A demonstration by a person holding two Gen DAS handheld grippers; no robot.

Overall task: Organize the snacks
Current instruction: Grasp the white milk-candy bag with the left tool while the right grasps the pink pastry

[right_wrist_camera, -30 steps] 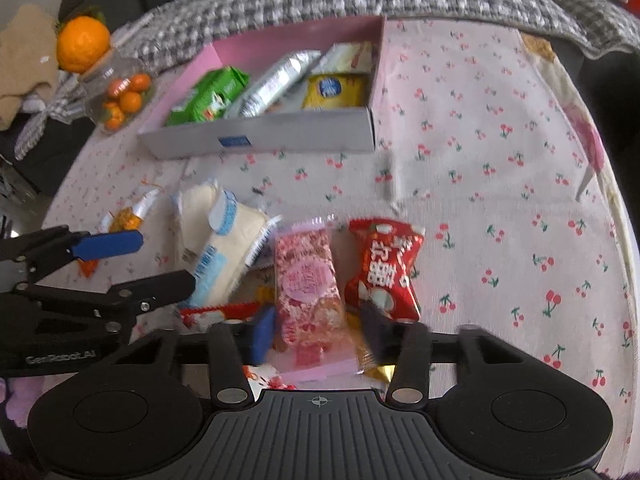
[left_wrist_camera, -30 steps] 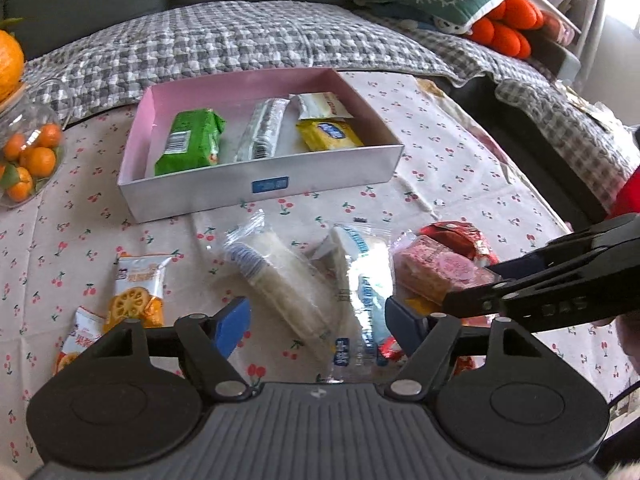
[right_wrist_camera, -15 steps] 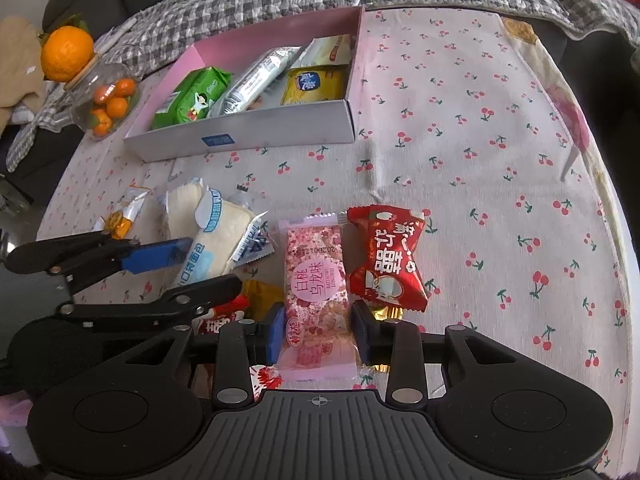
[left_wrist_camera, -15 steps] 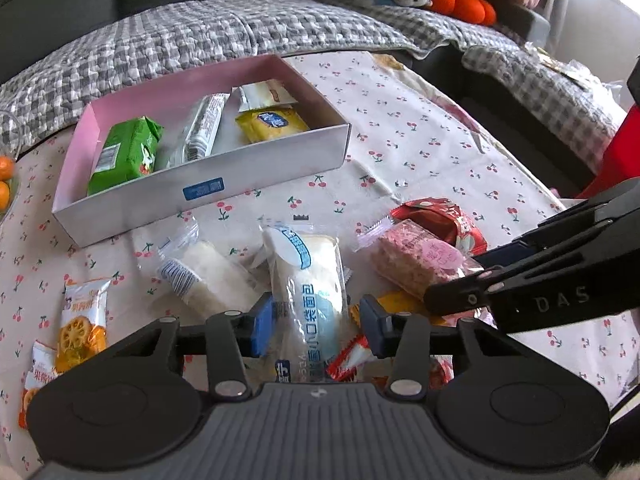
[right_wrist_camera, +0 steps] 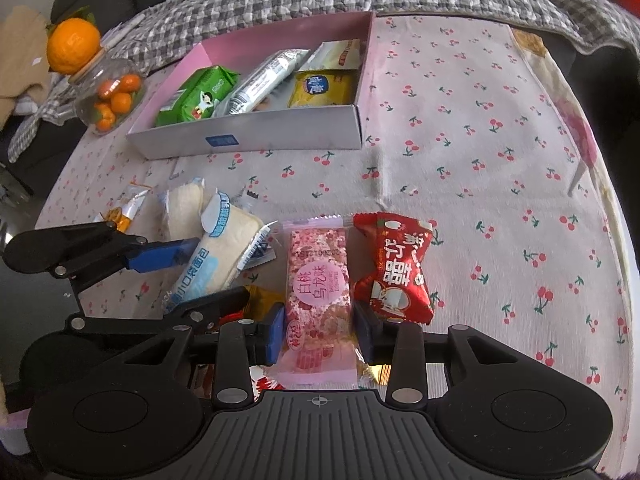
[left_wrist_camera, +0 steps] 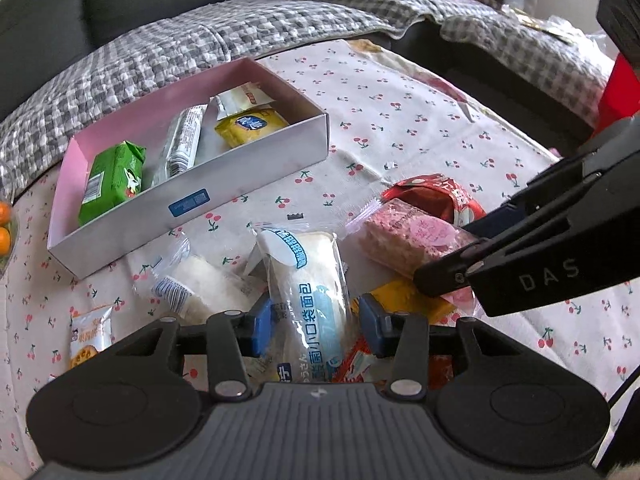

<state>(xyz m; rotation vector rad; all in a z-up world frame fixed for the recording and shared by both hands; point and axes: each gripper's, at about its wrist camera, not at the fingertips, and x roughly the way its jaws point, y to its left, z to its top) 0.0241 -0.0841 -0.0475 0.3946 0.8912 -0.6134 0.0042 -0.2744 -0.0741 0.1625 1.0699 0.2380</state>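
Observation:
A pink-lined box [left_wrist_camera: 224, 192] holds a green packet, a silver bar and yellow packets. In front of it lie loose snacks. My left gripper [left_wrist_camera: 314, 328] is shut on a white-and-blue bread packet [left_wrist_camera: 304, 272], one blue pad on each long side. The right wrist view shows that gripper [right_wrist_camera: 208, 272] pinching the same bread packet [right_wrist_camera: 224, 240]. My right gripper [right_wrist_camera: 318, 328] holds a pink snack packet [right_wrist_camera: 320, 280]. Its jaws are opening slightly, and the pads still touch both sides. The left wrist view shows it [left_wrist_camera: 452, 252] across the pink packet [left_wrist_camera: 408, 240].
A red packet [right_wrist_camera: 396, 272] lies right of the pink one. A second white bread packet [left_wrist_camera: 200, 284] and a small orange packet [left_wrist_camera: 90, 336] lie to the left. A jar of oranges [right_wrist_camera: 112, 96] stands left of the box [right_wrist_camera: 260, 136]. A sofa lies beyond the cherry-print cloth.
My left gripper's jaws narrowed from wide apart onto the bread packet, and the hand shifted and rolled. My right gripper's pads drew in onto the pink packet and stayed in place.

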